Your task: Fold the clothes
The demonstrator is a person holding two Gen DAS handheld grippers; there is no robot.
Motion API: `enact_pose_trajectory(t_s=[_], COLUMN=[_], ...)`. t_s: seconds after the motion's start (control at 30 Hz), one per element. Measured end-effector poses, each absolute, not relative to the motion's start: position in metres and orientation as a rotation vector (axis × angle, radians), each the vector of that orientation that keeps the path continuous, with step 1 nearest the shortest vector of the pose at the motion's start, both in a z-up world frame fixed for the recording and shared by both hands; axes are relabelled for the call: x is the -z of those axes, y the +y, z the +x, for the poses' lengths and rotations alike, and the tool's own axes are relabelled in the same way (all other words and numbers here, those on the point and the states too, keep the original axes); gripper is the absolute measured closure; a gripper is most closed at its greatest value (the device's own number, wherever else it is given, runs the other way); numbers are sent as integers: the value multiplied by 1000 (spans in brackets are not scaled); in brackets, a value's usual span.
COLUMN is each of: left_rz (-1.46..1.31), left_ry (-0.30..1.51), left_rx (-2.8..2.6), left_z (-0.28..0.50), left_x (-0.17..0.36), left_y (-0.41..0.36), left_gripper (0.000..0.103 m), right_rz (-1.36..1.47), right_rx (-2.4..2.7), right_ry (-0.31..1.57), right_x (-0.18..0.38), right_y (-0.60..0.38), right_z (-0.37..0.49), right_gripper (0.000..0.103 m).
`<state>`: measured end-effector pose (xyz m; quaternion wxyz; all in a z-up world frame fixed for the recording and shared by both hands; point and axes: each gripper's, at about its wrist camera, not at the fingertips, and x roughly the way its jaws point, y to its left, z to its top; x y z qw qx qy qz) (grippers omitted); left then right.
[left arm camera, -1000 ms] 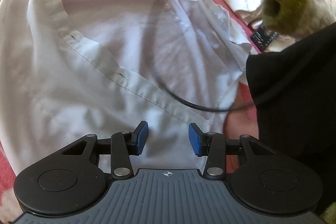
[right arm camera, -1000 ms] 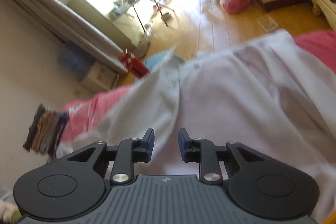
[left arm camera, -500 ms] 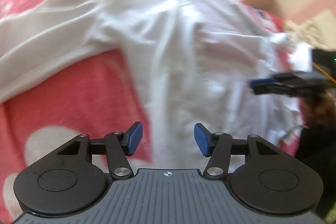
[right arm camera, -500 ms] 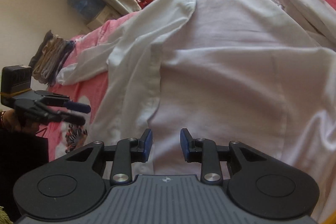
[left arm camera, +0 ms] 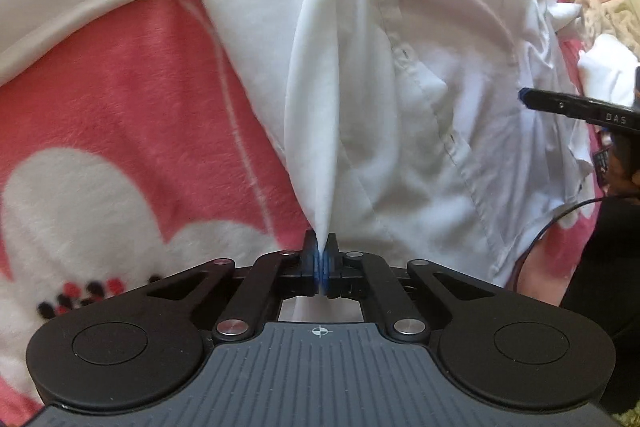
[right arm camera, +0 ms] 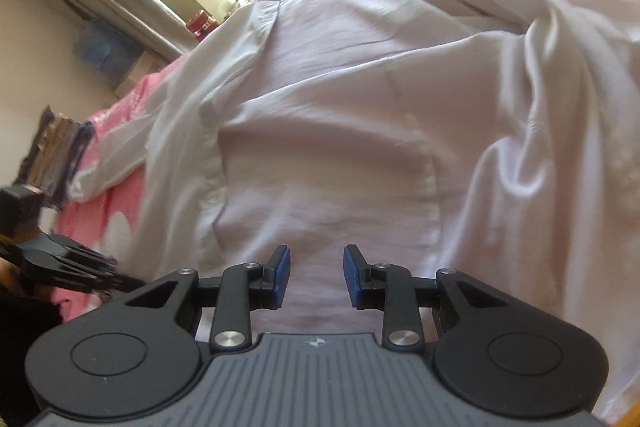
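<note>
Got my left gripper [left arm camera: 321,259] pinching a ridge of the white shirt [left arm camera: 420,75] spread on the pink blanket [left arm camera: 132,99], near its left edge. Right gripper [right arm camera: 316,275] hangs spread over the hem, nothing gripped. Next I'd guess it grabs cloth too, then I fold the side over.

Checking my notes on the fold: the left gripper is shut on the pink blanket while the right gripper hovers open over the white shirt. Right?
Not quite. In the left wrist view the left gripper is shut on a pinched ridge of the white shirt, not the pink blanket. The rest holds: the right gripper is open over the shirt.
</note>
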<state>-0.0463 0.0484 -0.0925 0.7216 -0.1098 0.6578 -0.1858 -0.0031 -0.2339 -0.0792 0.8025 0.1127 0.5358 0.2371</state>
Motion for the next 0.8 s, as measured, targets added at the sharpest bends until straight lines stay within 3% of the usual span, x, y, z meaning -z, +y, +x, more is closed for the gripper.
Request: enact_pose_trajectory(t_s=[0.13,0.2,0.27,0.37,0.47,0.53,0.63,0.8], left_rz=[-286,-310,-326,-336,-310,-291,-259,-182], left_ry=[1469,1486,1507,1509,1520,1535,1563,1607], left_rx=[410,403,412,448,470,486,508,542], left_z=[-49,-50,-50,-51,-50,-50,-50,-53], left_x=[95,100,105,105,105,107,108,112], left_y=[54,53,50,47,39,34,28,13], left_gripper=[102,95,74,60,53,50,47,45], right_rz=[107,91,124,289,538,701,884,1026], right_rx=[-406,-326,-247,-136,-86,-79,-16,88], right_ry=[1072,1053,1064,1124,1163,1198,1254,1241], right_x=[65,58,54,57,63,73,95,135], right_y=[-251,-271,-294,-335,-368,-384,-397,-401], right_z=[-12,-20,-32,-63,-110,-137,-167,-168], right_gripper=[71,61,55,55,55,52,37,37])
